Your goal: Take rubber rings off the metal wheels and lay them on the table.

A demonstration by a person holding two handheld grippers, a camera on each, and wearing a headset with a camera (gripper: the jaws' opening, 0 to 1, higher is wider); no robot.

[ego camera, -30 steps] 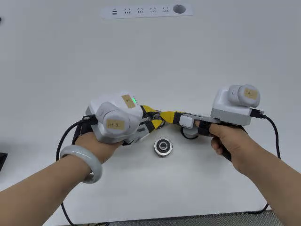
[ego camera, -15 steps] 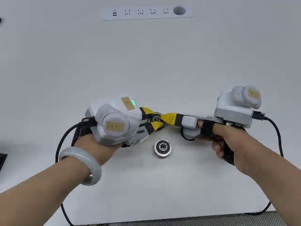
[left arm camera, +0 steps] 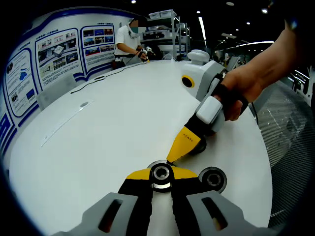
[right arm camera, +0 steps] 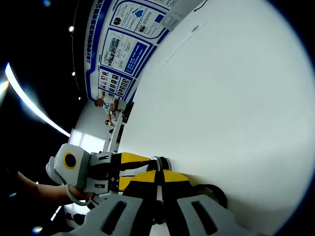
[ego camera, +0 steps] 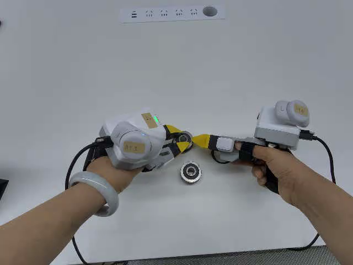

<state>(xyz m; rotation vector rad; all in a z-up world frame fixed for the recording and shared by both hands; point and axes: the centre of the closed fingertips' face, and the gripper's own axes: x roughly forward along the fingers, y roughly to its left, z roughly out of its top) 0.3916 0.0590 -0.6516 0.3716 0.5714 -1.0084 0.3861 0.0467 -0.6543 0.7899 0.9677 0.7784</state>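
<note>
My left gripper is shut on a small metal wheel, held just above the white table. In the left gripper view the wheel sits between the yellow jaws. My right gripper comes in from the right, shut, its yellow tip at the wheel's rim. Whether it pinches a rubber ring I cannot tell. A second wheel with a black ring on it lies on the table in front of both grippers. A loose black rubber ring lies under the right gripper.
A white power strip lies at the table's far edge. Black cables trail from both grippers toward the near edge. In the left gripper view a person stands at a distant bench.
My right gripper and its hand have drawn a little to the right, so its tip sits slightly farther from the held wheel. The left gripper and the wheel on the table have stayed put.
</note>
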